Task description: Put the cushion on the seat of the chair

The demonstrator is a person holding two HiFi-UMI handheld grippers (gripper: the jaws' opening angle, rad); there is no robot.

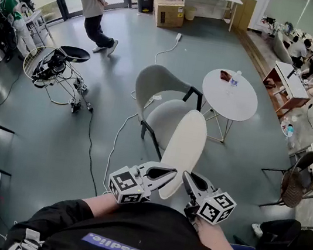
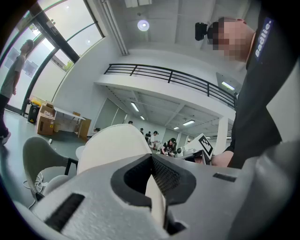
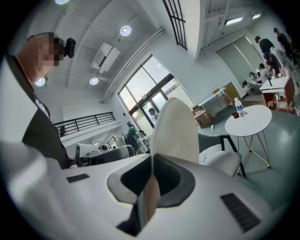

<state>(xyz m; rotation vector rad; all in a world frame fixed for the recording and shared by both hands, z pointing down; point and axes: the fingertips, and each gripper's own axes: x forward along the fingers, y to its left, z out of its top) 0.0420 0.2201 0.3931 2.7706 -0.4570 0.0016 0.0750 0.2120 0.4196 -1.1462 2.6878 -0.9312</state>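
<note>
One grey floor (image 1: 54,134) is seen, with one white cable (image 1: 120,133) trailed across it. One person (image 1: 93,7) is seen walking by the glass doors at the far side.

One pale chair (image 1: 157,86) on black legs is placed in the middle of the room, its seat (image 1: 163,119) turned toward the camera. One round white table (image 1: 232,101) is set just beside it, to the right in the head view.

One cushion (image 1: 185,147), white and oval, is held up on edge between the chair and the person holding the tools. It is not laid flat on the seat. Its far end is seen over the seat's front part in the head view, and contact there cannot be judged. In the gripper views it (image 2: 115,143) (image 3: 176,131) is seen rising from the jaws.

Two grippers are in use. The left gripper (image 1: 163,175) (image 2: 154,187) is clenched on the cushion's near edge, which is pinched thin between its pads. The right gripper (image 1: 191,183) (image 3: 150,192) is clamped on the same edge, close beside the left.

One bottle (image 1: 235,78) is stood on the table.
</note>
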